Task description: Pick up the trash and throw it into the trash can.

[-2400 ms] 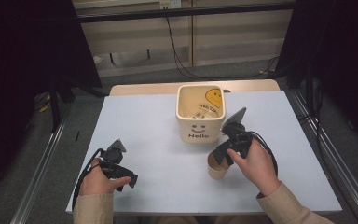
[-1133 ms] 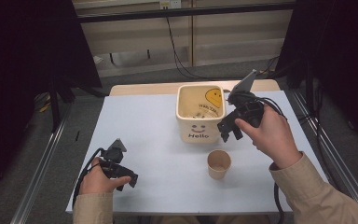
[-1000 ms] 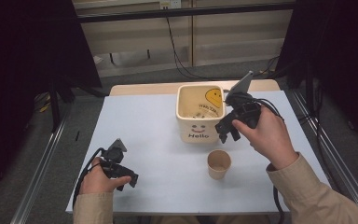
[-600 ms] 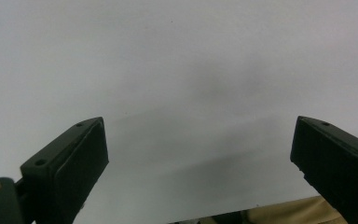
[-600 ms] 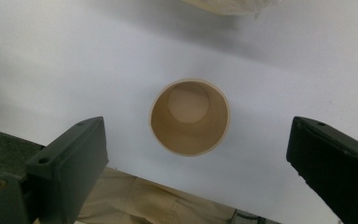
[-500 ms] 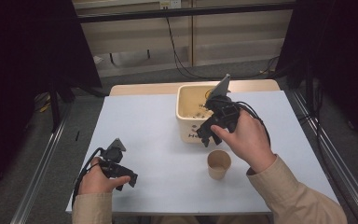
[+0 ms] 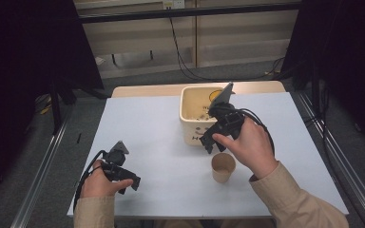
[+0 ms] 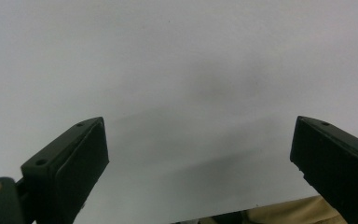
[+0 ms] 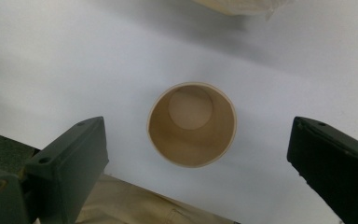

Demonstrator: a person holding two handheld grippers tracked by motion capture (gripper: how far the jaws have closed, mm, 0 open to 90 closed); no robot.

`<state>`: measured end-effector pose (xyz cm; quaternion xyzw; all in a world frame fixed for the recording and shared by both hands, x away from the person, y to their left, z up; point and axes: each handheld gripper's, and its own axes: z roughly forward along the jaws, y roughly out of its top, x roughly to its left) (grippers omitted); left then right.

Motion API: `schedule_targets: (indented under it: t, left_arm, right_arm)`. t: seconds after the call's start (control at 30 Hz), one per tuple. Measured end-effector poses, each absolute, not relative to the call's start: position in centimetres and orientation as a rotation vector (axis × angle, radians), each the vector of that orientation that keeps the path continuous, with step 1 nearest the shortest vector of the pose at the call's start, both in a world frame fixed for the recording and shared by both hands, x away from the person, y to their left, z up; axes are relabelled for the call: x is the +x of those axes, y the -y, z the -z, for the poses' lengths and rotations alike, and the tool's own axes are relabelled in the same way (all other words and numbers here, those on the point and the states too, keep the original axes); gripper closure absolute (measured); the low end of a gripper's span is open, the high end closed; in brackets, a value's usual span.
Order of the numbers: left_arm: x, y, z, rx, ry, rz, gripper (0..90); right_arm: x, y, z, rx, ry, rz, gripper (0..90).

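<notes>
High view, right tongs (image 7: 208, 143): held above the counter (image 7: 147, 128), between the tub (image 7: 198, 114) and the paper cup (image 7: 223, 167), tilted down toward the cup; nothing is in them.
High view, cup: stands upright on the counter near the person's edge, just in front of the tub, apart from it.
High view, tub: cream, square, with small pale bits lying inside; what they are is too small to tell.
High view, left tongs (image 7: 129, 183): low at the near left of the counter, well apart from cup and tub.
High view, progress: the cup is set out and looks empty; I judge filling it from the tub remains to be done.
Left gripper view, left tongs (image 8: 200, 154): jaws wide apart over bare counter, gripping nothing.
Right gripper view, right tongs (image 9: 198, 154): jaws wide apart, looking straight down with the cup (image 9: 192, 124) centred between them, untouched.
Right gripper view, cup's look: light brown paper, round rim, flat bottom showing, empty.
Right gripper view, tub edge (image 9: 242, 5): at the top, beyond the cup.
</notes>
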<state>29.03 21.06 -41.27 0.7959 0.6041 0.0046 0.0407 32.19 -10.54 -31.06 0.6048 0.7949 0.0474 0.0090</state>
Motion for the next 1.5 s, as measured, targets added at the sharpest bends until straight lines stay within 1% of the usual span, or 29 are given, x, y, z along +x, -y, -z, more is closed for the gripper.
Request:
schedule_targets:
  t: [0.37, 0.43, 0.87, 0.93, 0.97, 1.0, 1.17, 1.23, 1.37, 1.5]
  left_arm:
    - [28.9, -21.1, 41.2, 2.422, -1.861, -0.02, 4.1]
    - [28.9, -21.1, 41.1, 2.421, -1.866, -0.003, 4.1]
    - [29.0, -21.0, 41.2, 2.435, -1.855, -0.027, 4.2]
    - [29.0, -21.0, 41.3, 2.431, -1.856, -0.022, 4.2]
    - [29.0, -20.9, 41.3, 2.442, -1.859, -0.016, 4.2]
    - [29.0, -20.9, 41.4, 2.442, -1.856, -0.031, 4.2]
    - [29.1, -21.0, 41.2, 2.444, -1.853, -0.013, 4.3]
    - [29.0, -21.0, 41.3, 2.421, -1.861, -0.021, 4.3]
    - [29.0, -21.0, 41.2, 2.427, -1.856, -0.034, 4.3]
    - [29.0, -21.0, 41.2, 2.442, -1.845, -0.021, 4.3]
  right_arm:
    - [31.9, 10.1, 34.9, 1.882, -2.51, -0.097, 5.7]
    - [31.7, 9.9, 35.5, 1.878, -2.516, -0.092, 6.1]
    - [31.4, 9.9, 38.3, 1.871, -2.513, -0.012, 7.8]
    - [31.4, 9.9, 38.8, 1.868, -2.518, 0.015, 11.2]
    - [31.4, 9.8, 38.9, 1.866, -2.521, 0.018, 15.4]
    - [31.3, 9.7, 39.0, 1.859, -2.524, 0.02, 16.2]
    - [31.4, 9.9, 38.8, 1.863, -2.507, 0.031, 20.4]
    - [31.5, 10.0, 38.5, 1.87, -2.505, 0.014, 21.1]
    - [31.5, 10.5, 37.3, 1.868, -2.513, 0.0, 21.7]
    - [31.8, 11.0, 35.7, 1.869, -2.524, -0.012, 21.8]
